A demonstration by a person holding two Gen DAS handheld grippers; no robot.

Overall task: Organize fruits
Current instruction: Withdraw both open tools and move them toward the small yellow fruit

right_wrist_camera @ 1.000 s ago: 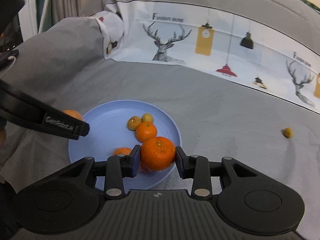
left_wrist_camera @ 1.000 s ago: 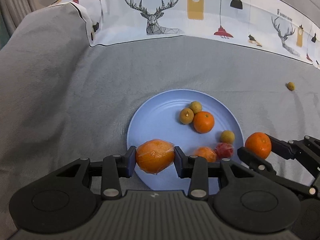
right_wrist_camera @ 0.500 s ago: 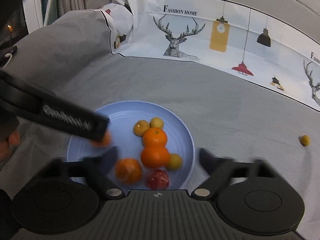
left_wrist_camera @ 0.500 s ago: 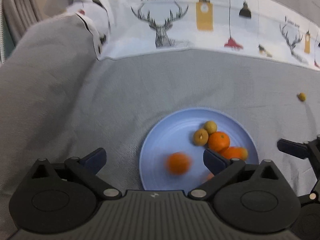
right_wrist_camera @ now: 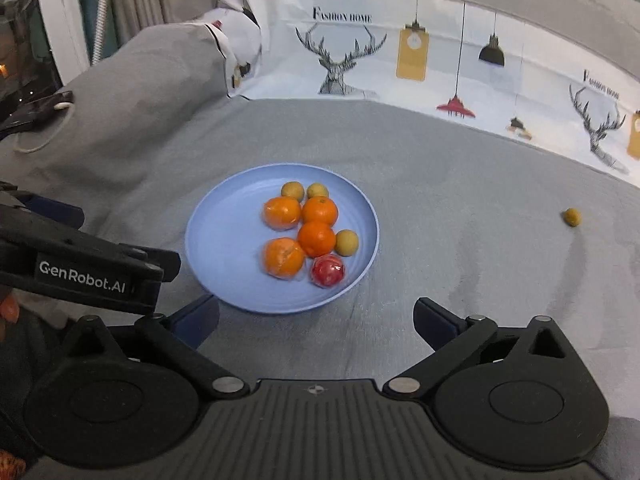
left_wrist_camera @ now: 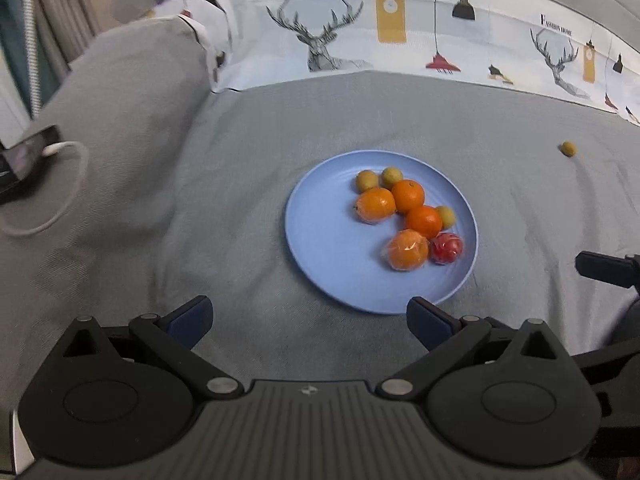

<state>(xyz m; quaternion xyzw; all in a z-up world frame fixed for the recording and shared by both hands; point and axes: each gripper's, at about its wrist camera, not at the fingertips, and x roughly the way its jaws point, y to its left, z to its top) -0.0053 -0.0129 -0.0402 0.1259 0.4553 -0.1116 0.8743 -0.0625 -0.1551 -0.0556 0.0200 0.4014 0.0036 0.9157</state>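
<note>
Resting fruits (left_wrist_camera: 408, 220) on plate (left_wrist_camera: 320, 240)

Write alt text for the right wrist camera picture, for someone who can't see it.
A round light-blue plate on a grey cloth holds four oranges, three small yellow-brown fruits and one red fruit. A fourth small yellow-brown fruit lies alone far right; the right hand-held gripper is opening, empty, in front.

The small yellowish fruit (left_wrist_camera: 568, 148) lying alone on the grey cloth is too tiny to name. On the plate (right_wrist_camera: 224, 240), one little round fruit (right_wrist_camera: 346, 242) sits half behind an orange (right_wrist_camera: 316, 239). The dark device (left_wrist_camera: 24, 156) at the left edge is cut off, and the right gripper (left_wrist_camera: 608, 270) pokes only partly into the left wrist view.
</note>
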